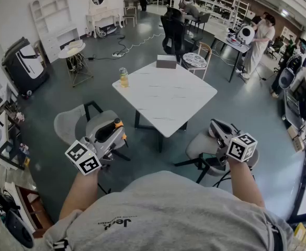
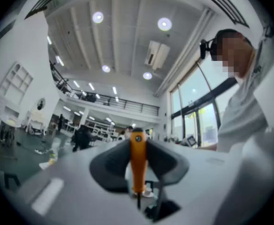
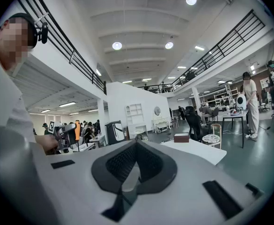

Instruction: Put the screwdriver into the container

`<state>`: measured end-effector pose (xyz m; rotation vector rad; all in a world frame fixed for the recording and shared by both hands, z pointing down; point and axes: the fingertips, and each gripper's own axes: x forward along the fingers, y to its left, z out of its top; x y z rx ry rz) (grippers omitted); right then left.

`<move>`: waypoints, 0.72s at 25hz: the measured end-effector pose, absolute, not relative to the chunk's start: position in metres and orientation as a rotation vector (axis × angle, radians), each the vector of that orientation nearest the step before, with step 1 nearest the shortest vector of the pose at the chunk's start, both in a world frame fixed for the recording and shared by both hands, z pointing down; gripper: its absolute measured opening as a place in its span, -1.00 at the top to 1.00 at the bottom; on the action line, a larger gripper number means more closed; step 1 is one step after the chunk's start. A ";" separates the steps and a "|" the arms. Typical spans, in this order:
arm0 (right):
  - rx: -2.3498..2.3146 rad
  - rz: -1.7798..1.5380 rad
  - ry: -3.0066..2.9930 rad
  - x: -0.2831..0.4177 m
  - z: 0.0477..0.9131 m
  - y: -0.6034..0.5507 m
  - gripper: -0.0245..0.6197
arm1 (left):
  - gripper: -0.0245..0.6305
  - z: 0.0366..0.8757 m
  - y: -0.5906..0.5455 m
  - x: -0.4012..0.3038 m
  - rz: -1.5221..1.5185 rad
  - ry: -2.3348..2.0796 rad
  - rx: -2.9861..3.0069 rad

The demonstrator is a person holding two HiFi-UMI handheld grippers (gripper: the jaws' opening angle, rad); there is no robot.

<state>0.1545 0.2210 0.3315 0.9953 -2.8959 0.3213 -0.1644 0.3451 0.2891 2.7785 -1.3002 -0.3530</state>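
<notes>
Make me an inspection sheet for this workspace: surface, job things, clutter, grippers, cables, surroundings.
Surface: white table, standing ahead of both grippers.
Job's things: screwdriver with an orange handle, in the left gripper; box at the table's far edge.
Clutter: one bottle near the table's left corner.
Grippers: left gripper shut on the screwdriver; right gripper shut, nothing in it.
Cables: white cable on the floor beyond the table.
Surroundings: chairs around the table; a person stands at a desk far right.
</notes>
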 end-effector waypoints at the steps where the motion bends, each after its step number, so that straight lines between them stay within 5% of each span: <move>1: 0.997 0.322 -2.894 0.156 0.333 0.221 0.90 | 0.58 0.291 0.345 -0.163 -0.354 -1.301 2.778; 18: 0.964 0.383 -2.919 0.179 0.341 0.200 0.90 | 0.58 0.294 0.328 -0.142 -0.390 -1.341 2.765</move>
